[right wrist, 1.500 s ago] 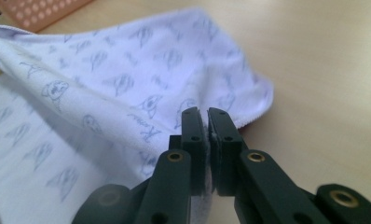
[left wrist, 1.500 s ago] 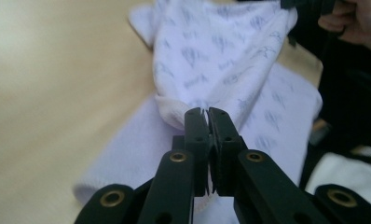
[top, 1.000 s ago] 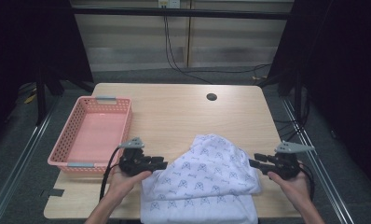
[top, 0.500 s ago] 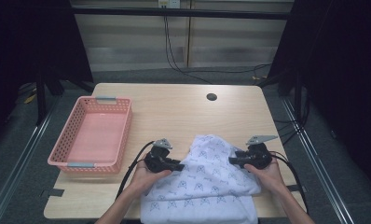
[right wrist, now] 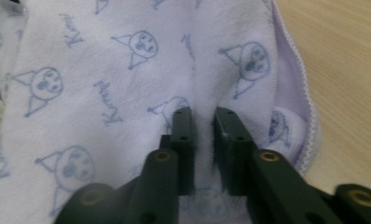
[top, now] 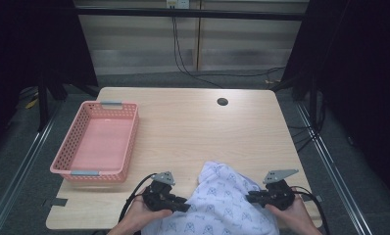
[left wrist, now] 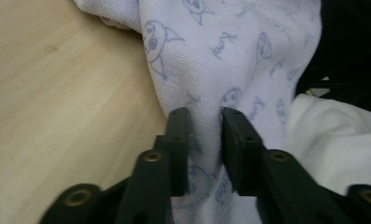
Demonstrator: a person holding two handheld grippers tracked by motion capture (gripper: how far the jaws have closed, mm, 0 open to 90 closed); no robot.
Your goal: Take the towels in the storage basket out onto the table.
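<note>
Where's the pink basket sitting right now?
In the high view the pink basket stands on the left side of the table, beyond the left gripper and clear of the printed cloth at the near edge.

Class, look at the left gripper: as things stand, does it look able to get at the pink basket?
Probably not at once. The left gripper has its jaws pinched on a fold of the printed cloth, so it would have to let go first. Otherwise bare table lies between it and the pink basket.

Lab rig (black curtains (top: 41,44), framed table (top: 193,122))
</note>
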